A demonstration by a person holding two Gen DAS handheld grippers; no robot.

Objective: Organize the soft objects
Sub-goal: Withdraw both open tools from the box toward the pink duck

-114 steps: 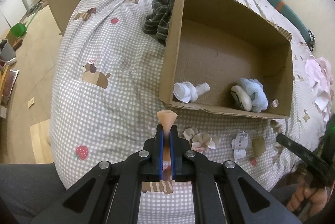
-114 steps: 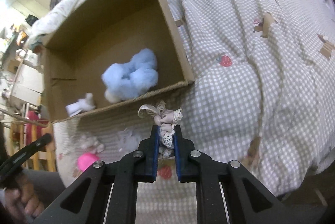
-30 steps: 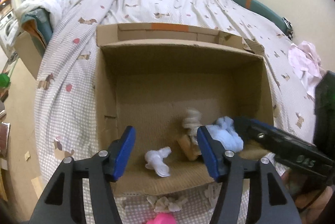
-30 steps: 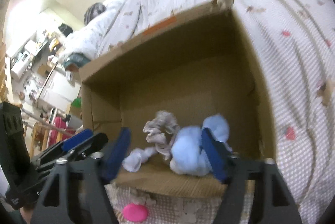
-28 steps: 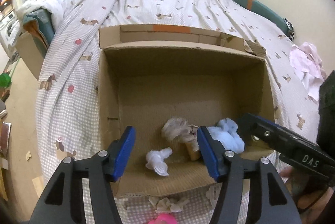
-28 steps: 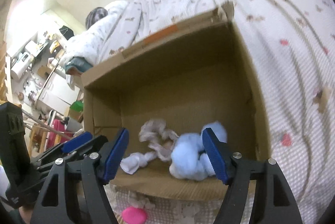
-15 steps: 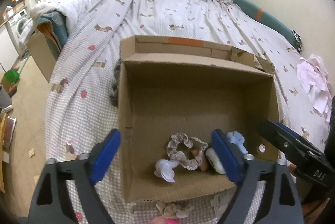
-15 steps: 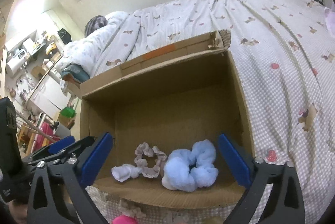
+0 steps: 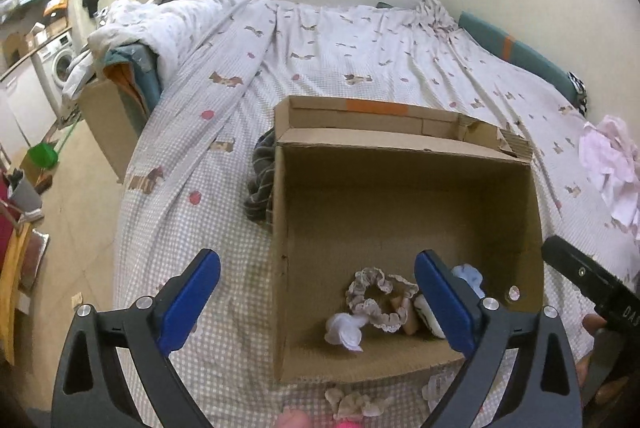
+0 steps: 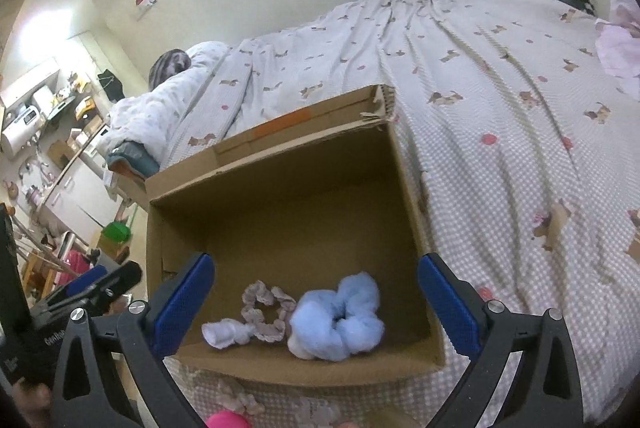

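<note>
Clearly everything to be sorted is light, limp and compressible, so nothing needs a careful or strong pinch. The cardboard box (image 9: 280, 228) lies on the checked bedspread (image 9: 200, 155), and against its near wall rest a lace-edged scrunchie (image 9: 376, 298), a white cloth bundle (image 9: 345, 332) to the left of it and a fluffy blue scrunchie (image 10: 340, 312) toward the box's right corner. More pieces wait just outside the box's near wall: a cream frilly piece (image 9: 356, 404) and a bright pink item (image 10: 226, 420) at the bottom edge of both views. A scrunchie will fold flat under the pads, so I judge the best hold is across the bunched fabric ring, pinching one thick fold rather than reaching through the hole. The left gripper (image 9: 316, 302) has its jaws opening to near full spread with nothing pressed between them, and the right gripper (image 10: 316, 302) stands wide apart and empty too; both hang above the box's near wall. The left wrist view shows a dark striped cloth (image 9: 260, 179) tucked against the box's left wall, plus a tan object and a small round thing on the box floor, all absent from the right wrist view. The right wrist view, in turn, shows the blue scrunchie whole, which the left one mostly hides behind a blue pad.
</note>
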